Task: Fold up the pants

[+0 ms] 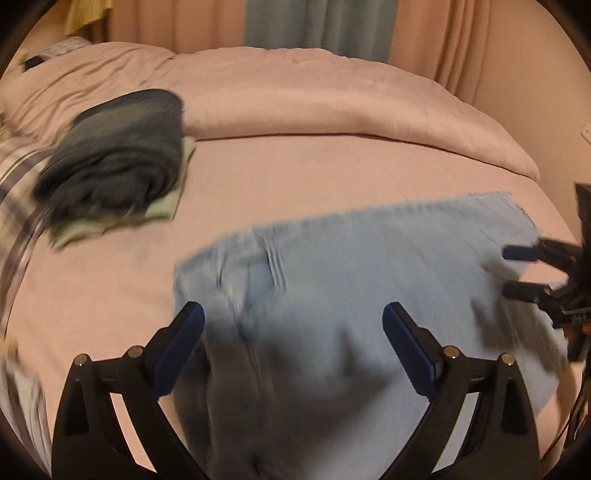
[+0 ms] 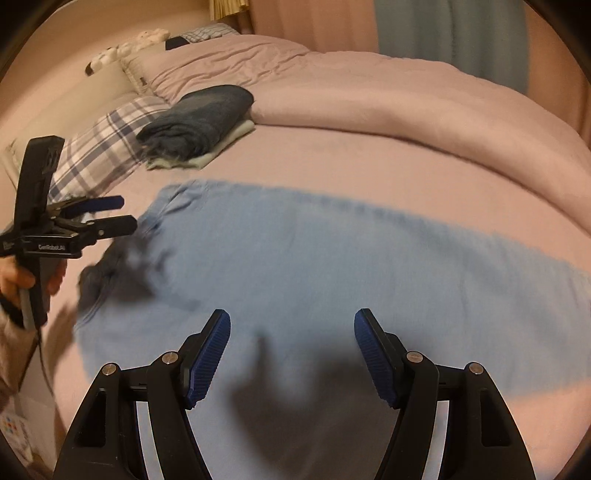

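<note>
Light blue pants point(image 1: 332, 266) lie spread flat on the pink bed sheet point(image 1: 110, 295), and in the right wrist view the pants point(image 2: 295, 258) run as a broad band from left to right. My left gripper point(image 1: 291, 321) hovers open above the end with seams and pleats, holding nothing. My right gripper point(image 2: 291, 325) hovers open over the other stretch of cloth, also holding nothing. Each gripper shows in the other's view: the right gripper point(image 1: 513, 271) at the pants' right edge, the left gripper point(image 2: 122, 213) at their left end. Both cast shadows on the fabric.
A folded dark blue garment point(image 2: 199, 118) rests on a pale green one point(image 2: 207, 157) at the back left, beside a plaid pillow point(image 2: 103, 147). A bunched pink duvet point(image 2: 406, 122) runs behind the pants. Curtains point(image 1: 314, 26) hang beyond. A person's hand point(image 2: 18, 280) holds the left gripper's handle.
</note>
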Action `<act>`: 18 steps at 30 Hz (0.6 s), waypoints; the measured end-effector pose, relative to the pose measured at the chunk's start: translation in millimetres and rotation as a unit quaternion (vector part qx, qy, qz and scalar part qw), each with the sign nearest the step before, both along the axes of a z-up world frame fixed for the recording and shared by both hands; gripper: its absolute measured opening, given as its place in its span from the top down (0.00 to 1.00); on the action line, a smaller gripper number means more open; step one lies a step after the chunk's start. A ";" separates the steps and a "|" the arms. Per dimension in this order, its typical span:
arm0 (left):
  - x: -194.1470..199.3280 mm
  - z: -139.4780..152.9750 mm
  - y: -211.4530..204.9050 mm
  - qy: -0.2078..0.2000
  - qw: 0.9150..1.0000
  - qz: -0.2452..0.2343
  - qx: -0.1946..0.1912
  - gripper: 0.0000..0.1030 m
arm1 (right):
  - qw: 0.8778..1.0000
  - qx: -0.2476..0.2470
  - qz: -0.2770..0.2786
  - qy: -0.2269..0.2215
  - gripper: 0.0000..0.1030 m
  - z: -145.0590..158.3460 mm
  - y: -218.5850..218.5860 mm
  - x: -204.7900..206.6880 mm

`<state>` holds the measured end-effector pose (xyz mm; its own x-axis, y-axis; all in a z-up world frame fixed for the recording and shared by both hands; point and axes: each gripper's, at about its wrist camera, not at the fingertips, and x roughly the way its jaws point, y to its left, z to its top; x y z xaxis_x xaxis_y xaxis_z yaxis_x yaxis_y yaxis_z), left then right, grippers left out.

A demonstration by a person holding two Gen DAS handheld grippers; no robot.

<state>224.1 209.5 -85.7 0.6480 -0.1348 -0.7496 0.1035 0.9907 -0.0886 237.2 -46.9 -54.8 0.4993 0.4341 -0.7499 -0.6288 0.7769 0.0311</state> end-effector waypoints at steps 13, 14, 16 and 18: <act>98.3 -40.6 42.4 0.156 0.983 -0.101 -0.004 0.05 | 0.983 -0.140 0.115 0.036 0.32 -13.7 59.8 142.5; 98.2 -44.6 40.3 0.164 0.980 -0.111 0.006 0.06 | 0.980 -0.149 0.121 0.052 0.32 -21.0 61.0 149.7; 99.3 -52.2 37.3 0.181 0.976 -0.123 0.018 0.10 | 0.976 -0.164 0.123 0.074 0.32 -34.0 62.1 158.8; 99.4 -57.3 34.8 0.188 0.974 -0.123 0.038 0.18 | 0.976 -0.154 0.124 0.093 0.32 -38.7 62.2 162.5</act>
<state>323.5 244.3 -143.0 0.2818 -0.1858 -0.9413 0.3133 0.9451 -0.0928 399.7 15.3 -93.4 0.2499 0.2634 -0.9318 -0.8049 0.5914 -0.0487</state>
